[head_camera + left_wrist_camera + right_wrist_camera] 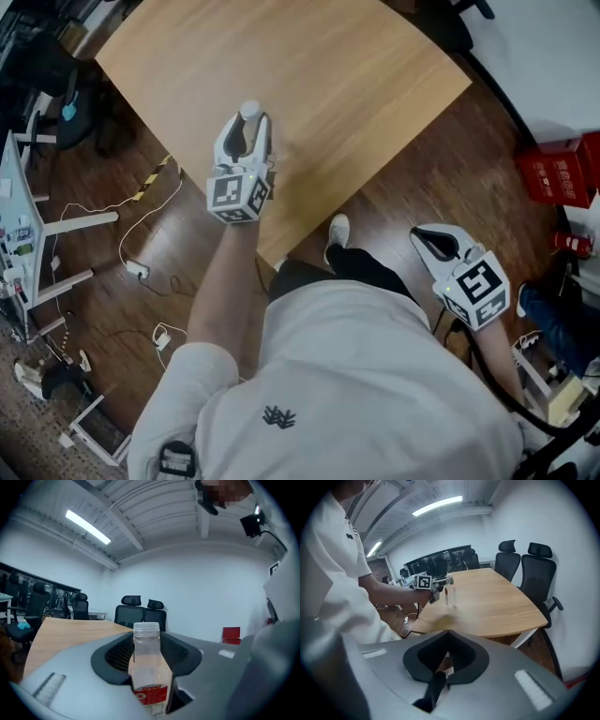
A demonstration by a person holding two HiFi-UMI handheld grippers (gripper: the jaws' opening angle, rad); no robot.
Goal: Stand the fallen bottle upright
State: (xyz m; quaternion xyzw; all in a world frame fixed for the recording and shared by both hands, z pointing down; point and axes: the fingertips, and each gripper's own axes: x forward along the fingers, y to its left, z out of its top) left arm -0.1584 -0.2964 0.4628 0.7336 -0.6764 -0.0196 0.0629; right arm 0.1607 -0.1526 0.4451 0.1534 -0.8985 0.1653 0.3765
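A clear plastic bottle (147, 667) with a white cap and a red label stands upright between the jaws of my left gripper (246, 141), which is shut on it. From above only its white cap (249, 110) shows, over the near left part of the wooden table (309, 84). In the right gripper view the bottle (450, 596) stands upright on the table with my left gripper (436, 588) level at its side. My right gripper (437, 244) hangs off the table beside my right hip, pointing downward, jaws shut and empty.
Black office chairs (536, 576) stand at the table's far end. Cables and a power strip (138, 270) lie on the wooden floor at the left. Red boxes (555, 169) sit on the floor at the right. My shoe (337, 232) is by the table edge.
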